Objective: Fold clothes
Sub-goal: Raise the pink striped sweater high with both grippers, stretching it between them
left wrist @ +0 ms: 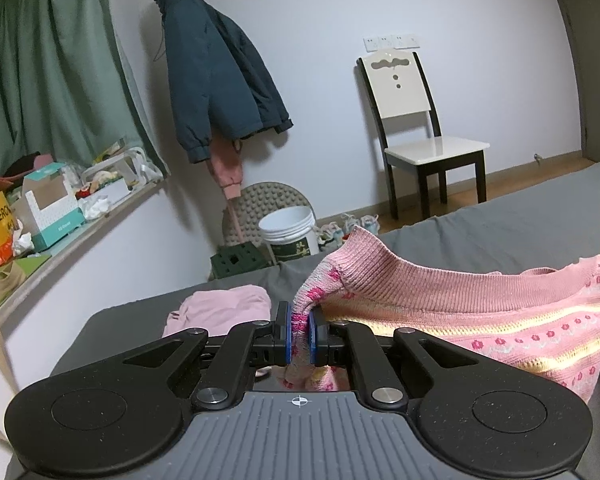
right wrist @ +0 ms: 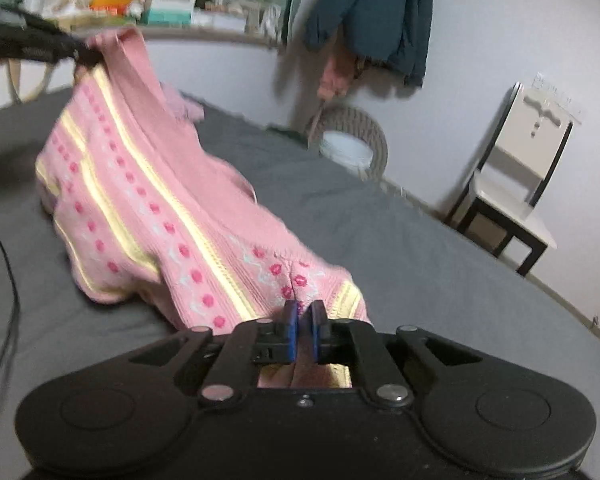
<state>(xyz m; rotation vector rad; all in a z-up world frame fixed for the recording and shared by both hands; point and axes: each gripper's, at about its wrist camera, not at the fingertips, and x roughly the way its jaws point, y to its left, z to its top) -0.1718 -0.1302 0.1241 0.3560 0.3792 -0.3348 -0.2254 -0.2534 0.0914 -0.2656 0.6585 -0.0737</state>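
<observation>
On grey bed (left wrist: 520, 220): pink garment (left wrist: 224, 314) beside gripped sweater (left wrist: 460, 312), possibly touching.

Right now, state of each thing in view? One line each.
Left gripper: shut on sweater.
Right gripper: shut on sweater.
Sweater: unfolded, lifted at both gripped ends, middle sagging onto the bed.
Pink garment: crumpled on the bed, untouched.
Jacket: hanging on the wall.
Chair: upright, seat bare.
</observation>
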